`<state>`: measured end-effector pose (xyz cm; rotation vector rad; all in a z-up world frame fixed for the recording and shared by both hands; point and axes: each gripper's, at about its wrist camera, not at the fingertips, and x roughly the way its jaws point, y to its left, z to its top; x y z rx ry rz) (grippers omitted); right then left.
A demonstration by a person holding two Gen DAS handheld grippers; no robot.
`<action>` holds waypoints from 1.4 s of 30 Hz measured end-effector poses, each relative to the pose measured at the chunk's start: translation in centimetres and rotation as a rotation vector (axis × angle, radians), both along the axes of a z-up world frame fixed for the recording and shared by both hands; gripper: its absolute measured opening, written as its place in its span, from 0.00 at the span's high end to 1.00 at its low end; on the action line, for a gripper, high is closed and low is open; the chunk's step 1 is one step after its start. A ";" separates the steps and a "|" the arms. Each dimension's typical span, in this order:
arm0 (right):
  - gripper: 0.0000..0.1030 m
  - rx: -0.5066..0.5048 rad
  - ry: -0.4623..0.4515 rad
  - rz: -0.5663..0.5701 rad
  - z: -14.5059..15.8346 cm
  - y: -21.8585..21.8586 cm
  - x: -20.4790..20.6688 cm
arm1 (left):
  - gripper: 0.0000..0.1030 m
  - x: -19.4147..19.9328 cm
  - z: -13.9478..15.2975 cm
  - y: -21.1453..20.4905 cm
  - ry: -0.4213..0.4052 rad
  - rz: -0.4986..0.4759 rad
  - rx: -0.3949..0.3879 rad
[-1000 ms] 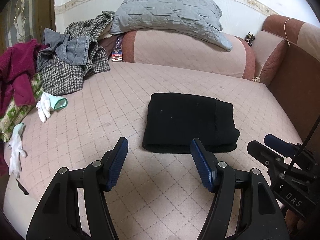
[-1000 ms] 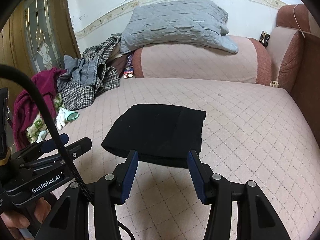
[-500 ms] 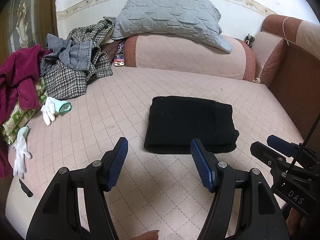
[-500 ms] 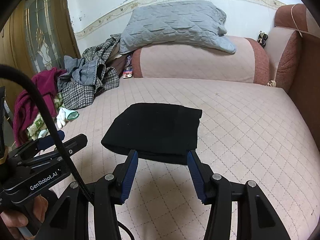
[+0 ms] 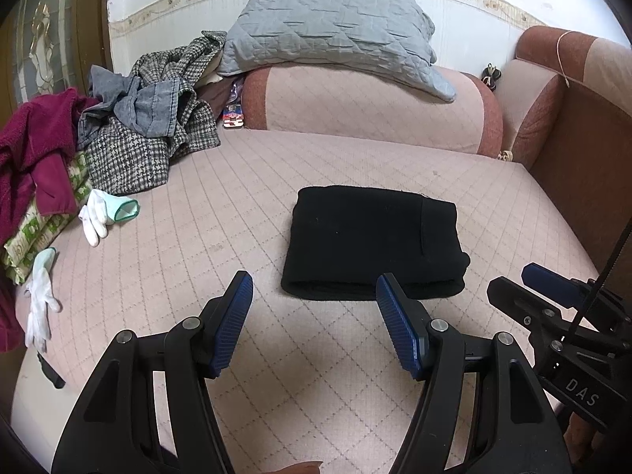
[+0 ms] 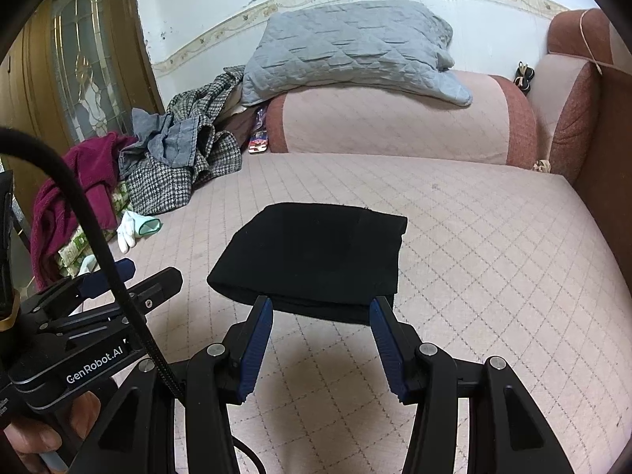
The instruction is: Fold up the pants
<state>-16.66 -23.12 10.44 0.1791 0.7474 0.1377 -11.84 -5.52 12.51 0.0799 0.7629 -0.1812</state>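
Note:
Black pants (image 5: 371, 245) lie folded into a compact rectangle on the pink quilted bed (image 5: 221, 213), seen also as the black pants (image 6: 316, 256) in the right wrist view. My left gripper (image 5: 314, 284) hovers open just in front of the bundle's near edge, with nothing between its blue pads. The right gripper (image 6: 320, 306) is open too, its tips close to the near edge of the pants and apart from the cloth. Each gripper shows at the other view's side: right gripper (image 5: 549, 292), left gripper (image 6: 130, 280).
A heap of clothes (image 5: 130, 126) and a maroon garment (image 5: 35, 146) fill the bed's left side, with white gloves (image 5: 102, 213) nearby. A grey pillow (image 5: 335, 35) rests on a bolster (image 5: 367, 106) at the back. A brown sofa arm (image 5: 584, 158) borders the right.
Both views have tilted up slightly, so the pants sit a little lower and farther from the fingertips. The pants have not moved and both grippers keep the same opening.

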 end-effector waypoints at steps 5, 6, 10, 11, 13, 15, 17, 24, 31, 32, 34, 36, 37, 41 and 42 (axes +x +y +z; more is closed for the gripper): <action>0.52 0.001 0.003 -0.003 -0.1 -0.1 0.0 | 0.36 0.1 -0.2 -0.1 0.004 0.000 0.000; 0.52 0.001 0.003 -0.003 -0.1 -0.1 0.0 | 0.36 0.1 -0.2 -0.1 0.005 0.001 0.000; 0.52 0.001 0.009 -0.003 -0.3 -0.1 0.1 | 0.36 0.1 -0.3 -0.1 0.009 -0.002 0.001; 0.52 0.003 0.011 -0.004 -0.3 -0.1 0.1 | 0.36 0.1 -0.4 -0.1 0.009 -0.003 0.002; 0.52 0.007 0.016 -0.006 -0.4 -0.1 0.0 | 0.36 0.1 -0.4 -0.1 0.009 -0.002 0.001; 0.52 0.009 0.016 -0.008 -0.5 -0.1 0.0 | 0.36 0.1 -0.4 -0.1 0.012 -0.003 -0.002; 0.52 0.007 0.016 -0.008 -0.4 0.0 0.0 | 0.36 0.1 -0.5 -0.1 0.012 -0.005 -0.001; 0.52 0.008 0.026 -0.013 -0.7 0.0 0.1 | 0.36 0.1 -0.6 -0.2 0.017 -0.002 0.000; 0.52 0.010 0.031 -0.013 -0.8 0.0 0.2 | 0.36 0.3 -0.7 0.1 0.019 -0.007 -0.002; 0.52 0.011 0.032 -0.012 -0.8 0.0 0.2 | 0.36 0.3 -0.8 0.2 0.020 -0.005 -0.002; 0.52 0.010 0.036 -0.012 -0.8 0.1 0.2 | 0.36 0.3 -0.8 0.1 0.024 -0.007 -0.013; 0.52 0.010 0.040 -0.012 -0.9 0.1 0.1 | 0.36 0.3 -0.9 0.3 0.025 -0.008 -0.027; 0.52 0.010 0.043 -0.012 -1.0 0.1 0.1 | 0.36 0.2 -0.8 0.3 0.019 -0.010 -0.030; 0.52 0.013 0.048 -0.017 -1.1 -0.1 -0.1 | 0.36 -0.3 -0.7 0.1 -0.001 -0.021 -0.009; 0.52 0.012 0.048 -0.019 -1.1 -0.1 -0.2 | 0.36 -0.5 -0.6 0.1 -0.006 -0.025 -0.011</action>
